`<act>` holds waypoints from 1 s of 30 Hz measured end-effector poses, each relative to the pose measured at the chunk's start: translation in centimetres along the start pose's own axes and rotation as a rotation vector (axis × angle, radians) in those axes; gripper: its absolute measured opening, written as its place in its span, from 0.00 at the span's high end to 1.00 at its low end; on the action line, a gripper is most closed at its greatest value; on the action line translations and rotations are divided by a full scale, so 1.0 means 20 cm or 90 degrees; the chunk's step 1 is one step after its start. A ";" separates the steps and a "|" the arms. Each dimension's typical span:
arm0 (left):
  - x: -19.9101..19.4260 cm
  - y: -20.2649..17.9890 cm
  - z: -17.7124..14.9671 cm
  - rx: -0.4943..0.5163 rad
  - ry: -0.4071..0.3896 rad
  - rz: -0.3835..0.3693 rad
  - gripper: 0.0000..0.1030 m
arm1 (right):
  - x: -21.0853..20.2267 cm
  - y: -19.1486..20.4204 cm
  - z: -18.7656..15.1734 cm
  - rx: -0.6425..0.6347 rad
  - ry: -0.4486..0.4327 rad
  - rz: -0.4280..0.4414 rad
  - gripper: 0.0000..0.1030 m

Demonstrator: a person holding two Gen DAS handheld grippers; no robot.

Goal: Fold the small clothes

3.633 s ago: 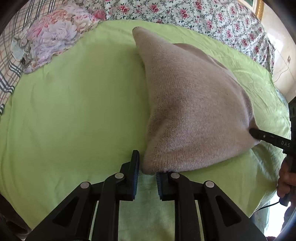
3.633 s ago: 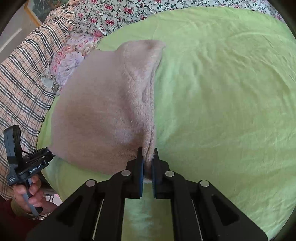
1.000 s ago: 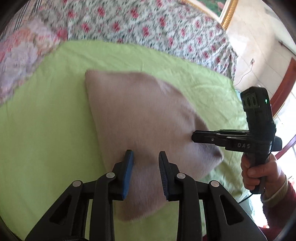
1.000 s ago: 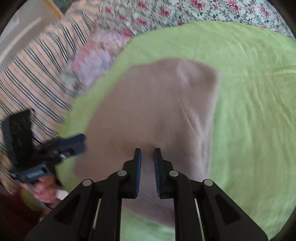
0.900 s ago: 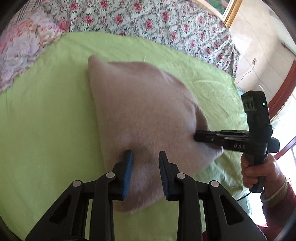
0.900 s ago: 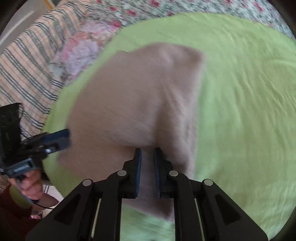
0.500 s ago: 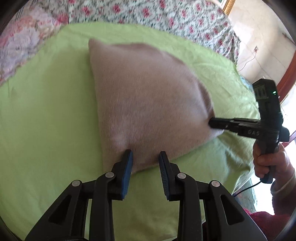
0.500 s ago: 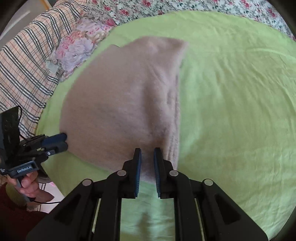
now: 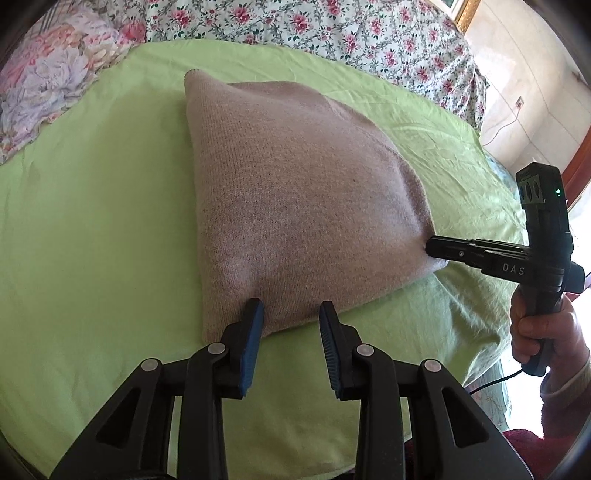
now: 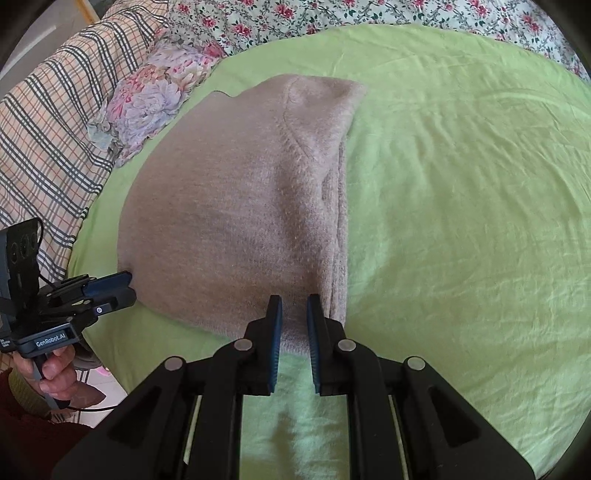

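On the bright green bed sheet [image 9: 92, 221] lies a soft pinkish-brown knitted sweater [image 9: 295, 192], already folded into a thick, flat bundle. It sits near the middle of the sheet, with flowered bedding [image 9: 332, 33] behind it and a checked blanket [image 10: 48, 140] off to one side.

The left gripper [image 9: 290, 325] has its two black fingers with blue pads spread apart. The near edge of the sweater lies between them, but they are not squeezing it. The right gripper [image 10: 293, 321] has its fingers closer together, with a small gap between them. Its tips are at the other near corner of the sweater, where the folded layers stack up. From the left camera, those tips look pressed into the knit at that corner. I cannot tell for sure whether it is pinching the cloth or only touching it.

I think the fold has been laid down and the hands are at the letting-go or tidying step. The sweater looks almost done.

Next, I think the grippers should either pull back gently or take the near edge and fold it over again to make it smaller. The knit is soft and floppy, so a quick tug could pull the layers apart.
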State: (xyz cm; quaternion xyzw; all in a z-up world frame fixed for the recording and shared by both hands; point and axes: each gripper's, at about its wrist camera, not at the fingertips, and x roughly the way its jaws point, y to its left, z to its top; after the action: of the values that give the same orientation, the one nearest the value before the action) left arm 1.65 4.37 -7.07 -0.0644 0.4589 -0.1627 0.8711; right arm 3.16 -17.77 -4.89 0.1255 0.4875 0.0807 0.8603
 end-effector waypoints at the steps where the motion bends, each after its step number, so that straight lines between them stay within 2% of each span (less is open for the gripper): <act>1: -0.02 -0.01 0.00 -0.001 -0.001 -0.005 0.66 | -0.02 -0.01 0.01 0.010 -0.009 0.006 0.86; 3: -0.08 -0.01 0.01 -0.002 -0.011 -0.013 0.64 | -0.08 -0.03 0.04 0.031 -0.048 0.014 0.85; 5: -0.14 0.00 0.01 -0.003 -0.026 -0.017 0.61 | -0.12 -0.06 0.09 0.053 -0.082 0.016 0.77; 6: -0.17 0.01 0.01 -0.008 -0.034 -0.015 0.56 | -0.12 -0.09 0.11 0.065 -0.086 0.021 0.66; 7: -0.19 0.02 0.02 -0.013 -0.039 -0.011 0.54 | -0.11 -0.10 0.12 0.073 -0.086 0.025 0.60; 8: -0.20 0.04 0.02 -0.020 -0.044 -0.006 0.53 | -0.09 -0.11 0.14 0.081 -0.086 0.031 0.60; 12: -0.20 0.11 0.03 -0.052 -0.045 0.020 0.53 | 0.02 -0.13 0.17 0.100 -0.074 0.042 0.60; 13: -0.19 0.14 0.04 -0.062 -0.043 0.025 0.53 | 0.06 -0.13 0.18 0.098 -0.059 0.037 0.63; 14: -0.18 0.16 0.04 -0.070 -0.041 0.029 0.53 | 0.09 -0.13 0.18 0.096 -0.052 0.028 0.72; 15: -0.16 0.17 0.04 -0.076 -0.038 0.040 0.53 | 0.09 -0.12 0.17 0.095 -0.052 0.027 0.85; 18: -0.12 0.20 0.05 -0.078 -0.028 0.066 0.53 | 0.07 -0.08 0.15 0.061 -0.058 -0.010 0.85; 21: -0.06 0.21 0.05 -0.082 -0.011 0.062 0.53 | 0.10 -0.08 0.15 0.047 -0.042 -0.022 0.85; 24: -0.05 0.19 0.04 -0.075 -0.008 0.069 0.53 | 0.05 -0.09 0.15 0.053 -0.051 -0.031 0.76; 27: -0.09 0.17 0.03 -0.067 -0.015 0.073 0.52 | -0.04 -0.07 0.13 0.044 -0.065 -0.048 0.73; 29: -0.11 0.16 0.02 -0.061 -0.016 0.084 0.50 | -0.11 -0.05 0.10 0.041 -0.074 -0.043 0.66; 30: -0.12 0.15 0.02 -0.059 -0.017 0.089 0.50 | -0.13 -0.04 0.09 0.037 -0.077 -0.038 0.56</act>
State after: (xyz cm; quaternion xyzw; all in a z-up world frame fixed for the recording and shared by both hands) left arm 1.34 7.99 -5.78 -0.0745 0.4573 -0.0796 0.8826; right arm 3.31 -19.44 -2.14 0.1405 0.4400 0.0327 0.8863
